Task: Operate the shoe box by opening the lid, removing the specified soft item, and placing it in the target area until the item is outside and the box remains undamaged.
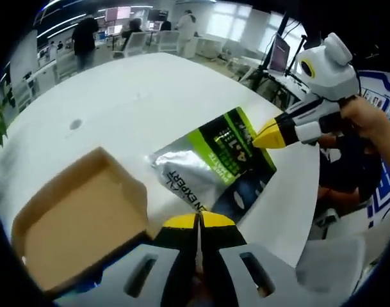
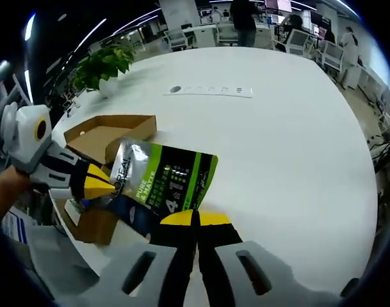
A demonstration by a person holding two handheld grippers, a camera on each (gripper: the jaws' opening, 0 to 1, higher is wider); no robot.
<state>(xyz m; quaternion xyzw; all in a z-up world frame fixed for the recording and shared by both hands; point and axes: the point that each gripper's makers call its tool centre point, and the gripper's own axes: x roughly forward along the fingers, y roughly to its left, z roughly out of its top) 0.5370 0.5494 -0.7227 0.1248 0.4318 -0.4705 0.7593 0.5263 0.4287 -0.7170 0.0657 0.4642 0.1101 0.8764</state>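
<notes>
The soft item is a shiny bag [image 1: 214, 167] with green and black print; in the left gripper view it sits in the middle of the frame, out of the box, lying across the white table [image 1: 137, 96]; the brown box [image 1: 73, 224] is at the lower left, open, with its inside bare.

The left gripper [image 1: 199, 219] rises from the bottom of that view; its yellow tips are pressed together right at the near edge of the bag, and it looks like they pinch that edge; the right gripper [image 1: 269, 135] comes in from the right, and its yellow tips are shut on the far edge of the bag.

In the right gripper view the bag [image 2: 162, 182] is in the lower middle, with the box [image 2: 108, 134] to its left and a green plant [image 2: 105, 64] at the upper left; the right gripper [image 2: 196, 219] meets the bag's edge at the bottom; the left gripper [image 2: 100, 185] holds the far end.

I think the step now is carrying the bag to its spot; next, both grippers should lower it flat on the table, away from the box, then let go gently.
</notes>
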